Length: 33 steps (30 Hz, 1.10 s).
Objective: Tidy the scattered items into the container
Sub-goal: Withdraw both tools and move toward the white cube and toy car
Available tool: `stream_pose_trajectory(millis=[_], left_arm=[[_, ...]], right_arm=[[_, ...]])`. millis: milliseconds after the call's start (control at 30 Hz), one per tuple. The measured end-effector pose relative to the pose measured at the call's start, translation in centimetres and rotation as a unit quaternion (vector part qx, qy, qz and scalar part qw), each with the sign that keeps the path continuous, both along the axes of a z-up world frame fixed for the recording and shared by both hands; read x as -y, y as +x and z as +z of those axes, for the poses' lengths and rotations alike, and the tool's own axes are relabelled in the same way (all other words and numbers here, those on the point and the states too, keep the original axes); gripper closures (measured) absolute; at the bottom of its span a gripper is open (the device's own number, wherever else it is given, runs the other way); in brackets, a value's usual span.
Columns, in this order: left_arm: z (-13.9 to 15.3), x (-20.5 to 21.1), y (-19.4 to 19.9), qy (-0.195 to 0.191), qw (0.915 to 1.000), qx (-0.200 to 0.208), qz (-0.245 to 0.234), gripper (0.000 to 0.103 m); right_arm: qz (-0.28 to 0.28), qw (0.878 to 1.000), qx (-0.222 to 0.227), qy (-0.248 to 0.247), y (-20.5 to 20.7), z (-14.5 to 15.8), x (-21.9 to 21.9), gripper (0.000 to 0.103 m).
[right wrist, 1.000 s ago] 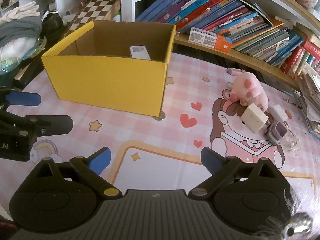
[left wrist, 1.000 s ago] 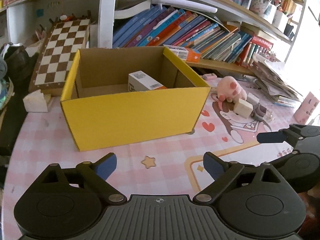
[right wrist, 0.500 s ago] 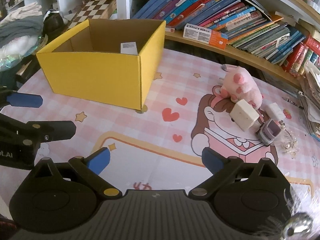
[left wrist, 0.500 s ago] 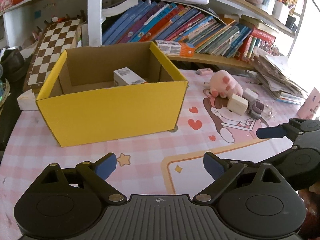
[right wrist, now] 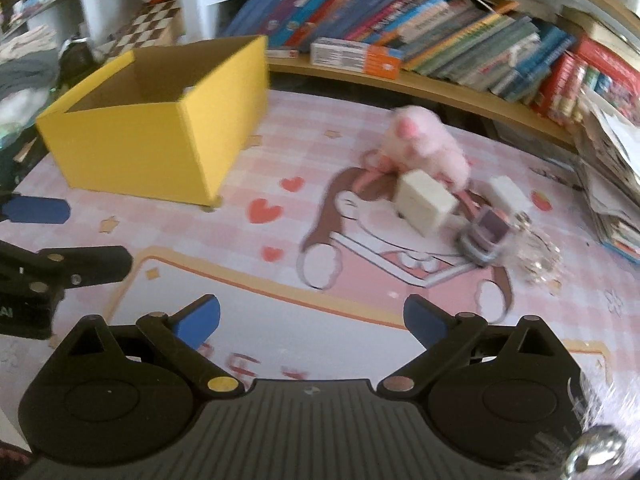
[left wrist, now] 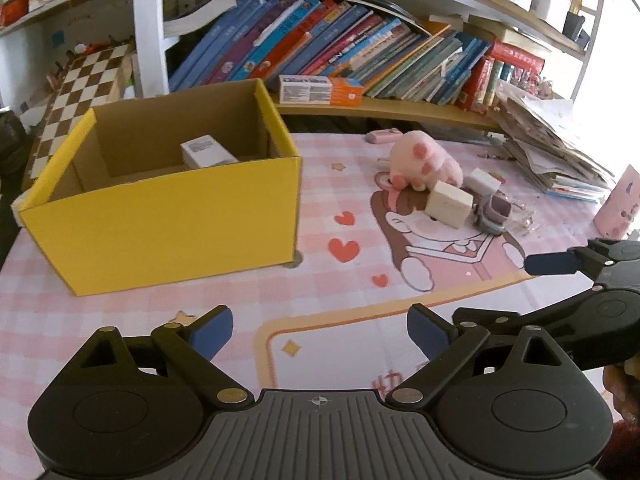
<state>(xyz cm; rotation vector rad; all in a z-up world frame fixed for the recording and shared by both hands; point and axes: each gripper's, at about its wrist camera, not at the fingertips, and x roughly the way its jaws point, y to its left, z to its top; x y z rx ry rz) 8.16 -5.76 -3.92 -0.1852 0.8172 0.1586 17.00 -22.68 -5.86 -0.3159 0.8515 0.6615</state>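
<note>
A yellow cardboard box (left wrist: 168, 220) (right wrist: 152, 140) stands open at the left of the pink mat, with a small white carton (left wrist: 208, 152) inside. To its right lie a pink plush toy (left wrist: 424, 160) (right wrist: 424, 140), a cream block (left wrist: 448, 204) (right wrist: 424, 202), a small white block (left wrist: 484, 182) (right wrist: 508, 194) and a grey-purple toy car (left wrist: 494, 214) (right wrist: 486, 234). My left gripper (left wrist: 320, 330) is open and empty over the mat's front. My right gripper (right wrist: 312, 322) is open and empty, short of the cluster, and its blue fingers (left wrist: 550, 264) show at the right of the left wrist view.
A low shelf with slanted books (left wrist: 360, 60) and an orange-white carton (left wrist: 320, 90) runs behind the table. A chessboard (left wrist: 84, 92) leans at the back left. A paper stack (left wrist: 556, 152) and a pink card (left wrist: 620, 200) sit at the right. Crinkled clear wrap (right wrist: 540, 256) lies beside the car.
Both grippers have swung to the right: the box has slid left in both views and the toy cluster has come closer and more central. Both stay open.
</note>
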Motion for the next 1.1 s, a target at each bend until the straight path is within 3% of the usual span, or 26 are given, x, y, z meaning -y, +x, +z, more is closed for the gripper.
stream_pose_trajectory(millis=[300,767,967,1100], left_arm=[[0.0,3.3,2.7,0.017,0.9996,-0.002,-0.024,0.007],[-0.6,7.7,8.6,0.035,0.9950,0.002,-0.093,0.007],[-1.3,8.9,11.0,0.040,0.9932,-0.001,-0.109,0.007],[-1.7,9.3,12.5,0.044,0.9927,0.003,-0.112,0.007]], right_arm=[[-0.046,0.999,-0.003,0.010,2.9,-0.7,4.8,0.004],[-0.097,0.995,0.027,0.000,6.4,-1.5,9.2,0.004],[-0.116,0.993,0.032,0.003,8.2,-1.9,10.5,0.009],[-0.115,0.993,0.028,0.007,9.5,-2.5,10.3,0.021]])
